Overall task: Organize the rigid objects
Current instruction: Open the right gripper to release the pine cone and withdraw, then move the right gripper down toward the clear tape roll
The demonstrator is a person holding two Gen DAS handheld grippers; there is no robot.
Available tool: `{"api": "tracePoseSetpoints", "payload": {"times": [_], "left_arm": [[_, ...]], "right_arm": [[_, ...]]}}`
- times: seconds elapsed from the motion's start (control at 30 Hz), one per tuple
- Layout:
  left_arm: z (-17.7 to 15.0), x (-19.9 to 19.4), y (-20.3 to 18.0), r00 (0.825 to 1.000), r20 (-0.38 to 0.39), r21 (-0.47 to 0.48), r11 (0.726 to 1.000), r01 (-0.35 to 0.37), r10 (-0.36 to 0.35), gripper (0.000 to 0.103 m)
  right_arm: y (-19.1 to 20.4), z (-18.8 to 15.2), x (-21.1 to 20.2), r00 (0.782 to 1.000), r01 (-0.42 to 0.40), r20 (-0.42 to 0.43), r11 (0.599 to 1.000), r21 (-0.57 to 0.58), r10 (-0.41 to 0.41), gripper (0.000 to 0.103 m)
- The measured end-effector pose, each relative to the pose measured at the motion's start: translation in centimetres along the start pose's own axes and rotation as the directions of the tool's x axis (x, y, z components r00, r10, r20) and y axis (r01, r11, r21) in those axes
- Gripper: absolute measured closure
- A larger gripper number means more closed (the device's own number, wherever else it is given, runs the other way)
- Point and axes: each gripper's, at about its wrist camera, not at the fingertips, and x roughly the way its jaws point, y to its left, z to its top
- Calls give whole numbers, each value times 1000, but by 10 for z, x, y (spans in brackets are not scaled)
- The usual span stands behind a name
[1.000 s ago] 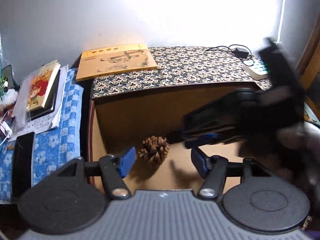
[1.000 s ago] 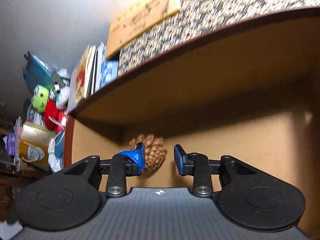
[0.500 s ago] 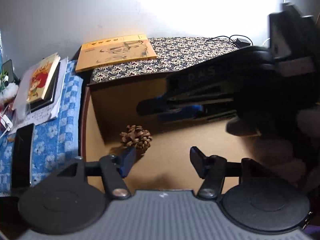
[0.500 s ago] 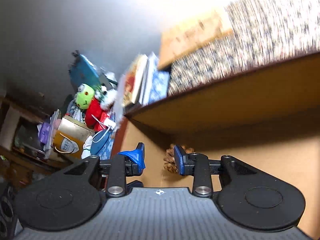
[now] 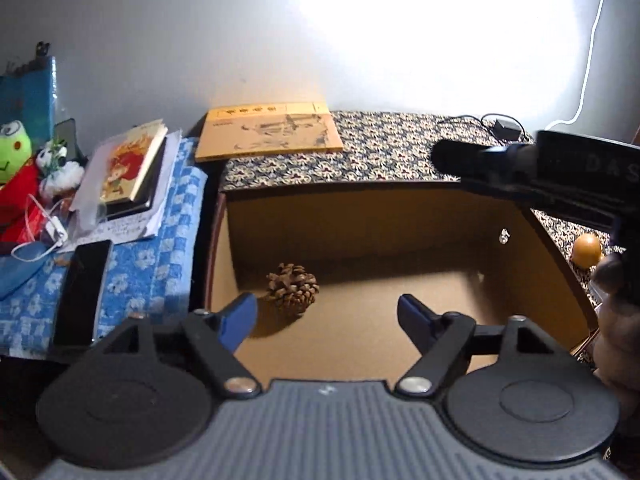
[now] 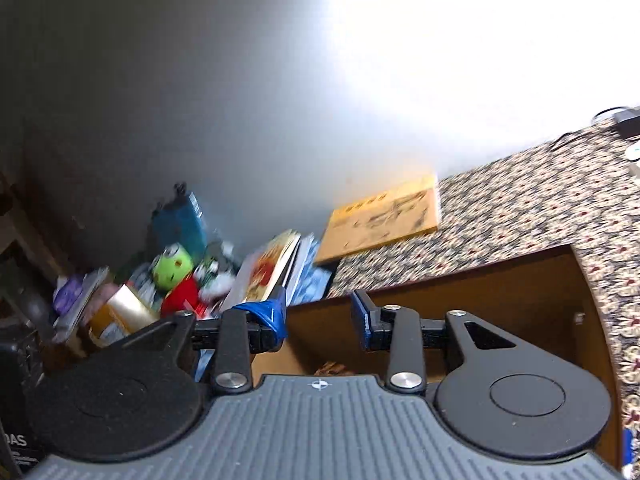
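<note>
Fingers (image 5: 239,318) of our left gripper (image 5: 326,316) gape empty; right gripper (image 6: 318,320), parted, has lifted clear of the pine cone (image 5: 293,289), whose view there is blurred.

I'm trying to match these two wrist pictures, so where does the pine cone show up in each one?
Left wrist view: the pine cone lies on the floor of the brown drawer, lower centre-left, just beyond the left tool's left fingertip.
Right wrist view: only a sliver of it peeks above the right tool's body, bottom centre.
Shared landmark: the yellow book on the patterned cloth.
</note>
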Motion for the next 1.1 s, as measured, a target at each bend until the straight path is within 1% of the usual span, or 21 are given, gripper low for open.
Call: {"api": "tracePoseSetpoints", "payload": {"times": [0.07, 0.17, 0.27, 0.37, 0.4, 0.43, 0.53, 0.63, 0.8, 0.87, 0.93, 1.03, 1.1], "left_arm": [[-1, -8, 0, 1000, 9, -20, 1000, -7, 7, 20], [-5, -19, 1, 1000, 13, -60, 998, -1, 2, 16], [-13, -32, -1, 1000, 24, -89, 996, -3, 5, 15], [-28, -44, -8, 999, 38, -83, 996, -23, 26, 15], [-33, -47, -10, 999, 37, -81, 996, -30, 33, 15], [-39, -50, -12, 999, 32, -79, 996, -29, 31, 15], [-56, -54, -22, 1000, 14, -72, 997, -17, 18, 15], [-70, -55, -34, 1000, -13, -67, 998, 6, -7, 15], [-93, -53, -55, 992, -67, -84, 991, 99, -105, 21], [-104, -49, -66, 989, -94, -72, 992, 108, -114, 24], [-117, -44, -77, 986, -130, -47, 994, 99, -104, 28], [-133, -36, -88, 985, -161, -6, 998, 62, -62, 29], [-140, -30, -91, 983, -172, -2, 998, 58, -58, 28]], "right_arm": [[-6, 2, -9, 999, 29, 13, 999, 23, -29, 83], [-9, 3, -21, 1000, 28, -13, 1000, 7, -28, 80], [-7, 1, -31, 998, -31, -52, 1000, -5, 30, 80], [-4, -7, -47, 995, -84, -65, 996, -29, 82, 81], [-4, -10, -51, 993, -95, -78, 995, -38, 91, 84], [-5, -12, -54, 990, -108, -94, 993, -42, 104, 84], [-11, -20, -70, 986, -135, -109, 989, -55, 129, 86], [-19, -24, -84, 984, -130, -129, 990, -53, 122, 89], [-38, -42, -98, 978, -91, -193, 995, -52, 79, 95], [-47, -52, -101, 972, -71, -229, 996, -46, 59, 97], [-56, -62, -104, 962, -63, -266, 998, -31, 53, 99], [-65, -78, -105, 942, -70, -328, 998, 3, 67, 100], [-70, -89, -106, 926, -88, -367, 996, 28, 92, 101]]}}
